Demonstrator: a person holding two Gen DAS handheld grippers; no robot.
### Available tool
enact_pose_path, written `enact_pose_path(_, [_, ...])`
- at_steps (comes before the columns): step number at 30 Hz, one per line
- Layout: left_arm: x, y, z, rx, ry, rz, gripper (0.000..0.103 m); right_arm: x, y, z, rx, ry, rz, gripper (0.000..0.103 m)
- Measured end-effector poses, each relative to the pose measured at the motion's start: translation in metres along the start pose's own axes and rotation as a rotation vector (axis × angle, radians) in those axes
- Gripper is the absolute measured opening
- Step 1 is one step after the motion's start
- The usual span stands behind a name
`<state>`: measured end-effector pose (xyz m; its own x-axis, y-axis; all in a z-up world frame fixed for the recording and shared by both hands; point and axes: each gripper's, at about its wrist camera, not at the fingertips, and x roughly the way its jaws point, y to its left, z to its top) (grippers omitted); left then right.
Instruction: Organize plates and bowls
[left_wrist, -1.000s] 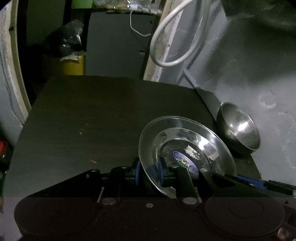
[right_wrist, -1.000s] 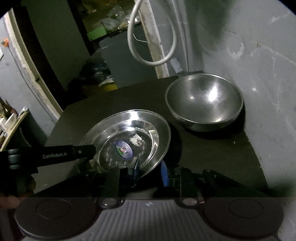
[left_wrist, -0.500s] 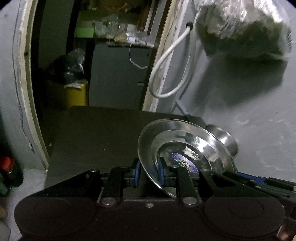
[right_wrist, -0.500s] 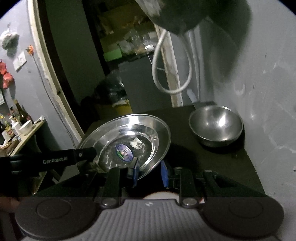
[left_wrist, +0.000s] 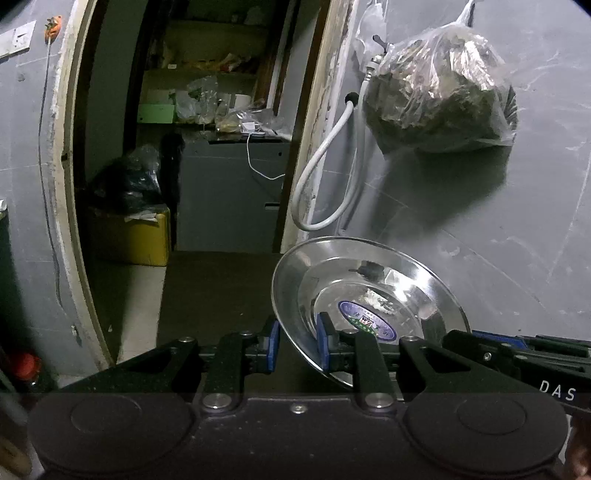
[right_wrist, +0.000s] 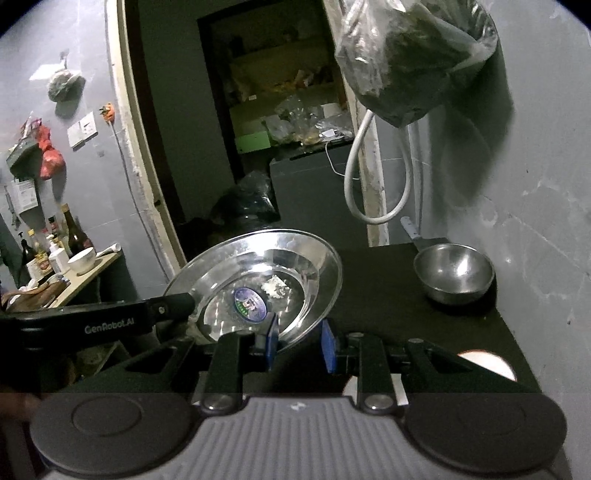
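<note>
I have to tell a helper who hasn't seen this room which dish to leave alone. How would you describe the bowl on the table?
Find the dark table against the grey wall, below the hanging plastic bag. At its far corner, by the wall, sits a small, deep, round steel bowl, empty. Unlike the wide, shallow plate with a round sticker, held in the air, it rests on the table untouched.

Plastic bag (left_wrist: 439, 92) of dark contents hanging on the grey wall (left_wrist: 524, 229); white hose (left_wrist: 325, 184) looping beside the doorframe (left_wrist: 314, 122). Yellow bin (left_wrist: 136, 236) beyond the doorway. Bottles (right_wrist: 70, 236) on a side shelf (right_wrist: 92, 269).
</note>
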<state>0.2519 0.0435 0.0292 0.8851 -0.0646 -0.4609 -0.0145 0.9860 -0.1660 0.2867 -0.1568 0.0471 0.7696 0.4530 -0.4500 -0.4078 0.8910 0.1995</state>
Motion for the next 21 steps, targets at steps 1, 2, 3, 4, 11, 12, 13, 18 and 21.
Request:
enact_pose_path(1, [-0.005,0.002,-0.001,0.002,0.001,-0.001,0.023,-0.003,0.005,-0.002,-0.004,0.001,0.0,0.028])
enact_pose_path(2, [-0.009,0.004,-0.003,0.005,0.001,-0.001,0.023,-0.006,0.009,-0.004,-0.007,0.005,-0.001,0.028])
enact_pose_path(3, [-0.013,0.006,-0.005,0.008,0.0,-0.002,0.023,-0.008,0.013,-0.007,-0.009,0.008,-0.001,0.028])
enact_pose_path(4, [-0.018,0.008,-0.008,0.011,-0.002,-0.001,0.023,-0.011,0.016,-0.009,-0.009,0.015,-0.001,0.028])
enact_pose_path(11, [-0.039,0.018,-0.037,-0.025,0.048,0.003,0.023,-0.026,0.035,-0.03,-0.024,0.088,-0.005,0.028])
enact_pose_path(12, [-0.04,0.019,-0.041,-0.03,0.057,0.002,0.023,-0.028,0.037,-0.033,-0.027,0.099,-0.007,0.028])
enact_pose_path(13, [-0.042,0.021,-0.046,-0.036,0.068,0.001,0.023,-0.029,0.038,-0.036,-0.031,0.112,-0.008,0.028])
enact_pose_path(18, [-0.048,0.024,-0.062,-0.048,0.101,-0.003,0.023,-0.032,0.043,-0.048,-0.037,0.15,-0.01,0.028])
enact_pose_path(21, [-0.051,0.026,-0.069,-0.05,0.115,-0.004,0.024,-0.035,0.046,-0.053,-0.039,0.164,-0.012,0.028])
